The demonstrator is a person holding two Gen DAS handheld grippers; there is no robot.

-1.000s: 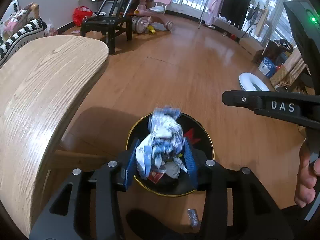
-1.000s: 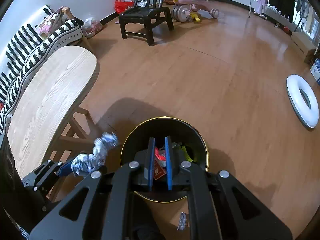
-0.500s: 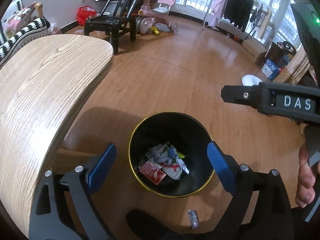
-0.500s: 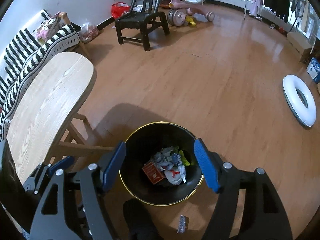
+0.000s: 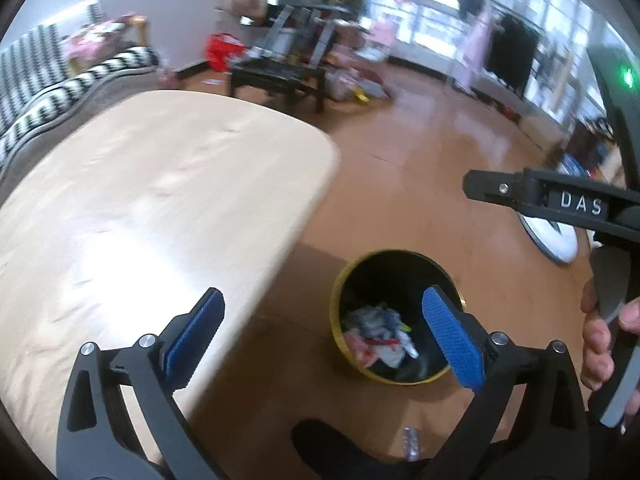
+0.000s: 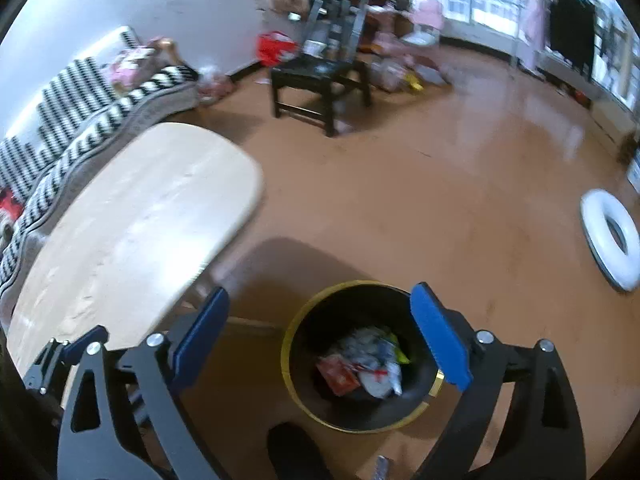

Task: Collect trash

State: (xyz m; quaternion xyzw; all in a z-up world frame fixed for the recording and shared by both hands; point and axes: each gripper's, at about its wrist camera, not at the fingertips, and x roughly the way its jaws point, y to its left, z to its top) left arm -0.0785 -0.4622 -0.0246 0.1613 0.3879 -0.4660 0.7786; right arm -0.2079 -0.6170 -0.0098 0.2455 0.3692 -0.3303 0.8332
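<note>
Fingers (image 5: pixel 452 336) both grippers spread, empty; trash (image 6: pixel 366 360) in bin (image 6: pixel 288 364) below.

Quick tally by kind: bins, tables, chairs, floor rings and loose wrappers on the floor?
Bin: 1
Table: 1
Chair: 1
White ring: 1
Loose wrapper on floor: 1
Total: 5

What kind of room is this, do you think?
Most likely a home living room: a striped sofa behind a wooden table, a clothes rack by big windows, and a trash bin on wood flooring.
</note>
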